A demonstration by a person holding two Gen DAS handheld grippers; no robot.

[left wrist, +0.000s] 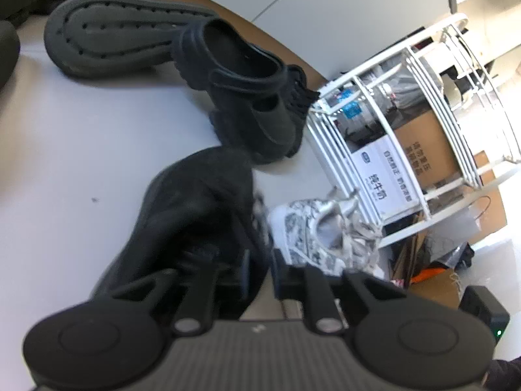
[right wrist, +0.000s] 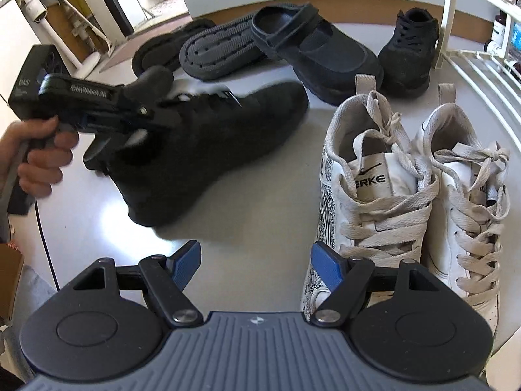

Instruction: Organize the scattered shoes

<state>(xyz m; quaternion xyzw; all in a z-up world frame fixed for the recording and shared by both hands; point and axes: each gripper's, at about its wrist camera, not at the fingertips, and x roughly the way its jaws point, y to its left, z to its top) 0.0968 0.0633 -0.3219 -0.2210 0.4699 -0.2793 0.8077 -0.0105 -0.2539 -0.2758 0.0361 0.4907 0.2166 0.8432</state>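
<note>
A black sneaker (left wrist: 195, 211) rests on the pale table (right wrist: 254, 215). My left gripper (left wrist: 260, 273) straddles its heel collar, with the jaws a little apart; blur hides whether the pads touch it. In the right wrist view the same sneaker (right wrist: 211, 150) lies toe-away, and a hand (right wrist: 39, 153) holds that gripper at its heel. My right gripper (right wrist: 255, 262) hovers open over bare table, its right pad beside the toe of a white sneaker (right wrist: 374, 195). The matching white sneaker (right wrist: 465, 202) stands next to that one.
At the back lie a black strap shoe (right wrist: 319, 55), an upturned sole (right wrist: 218, 49), another dark sole (right wrist: 162, 49) and a second black sneaker (right wrist: 410, 49). A white wire rack (right wrist: 472, 52) borders the right side. Boxes (left wrist: 423, 150) fill the rack.
</note>
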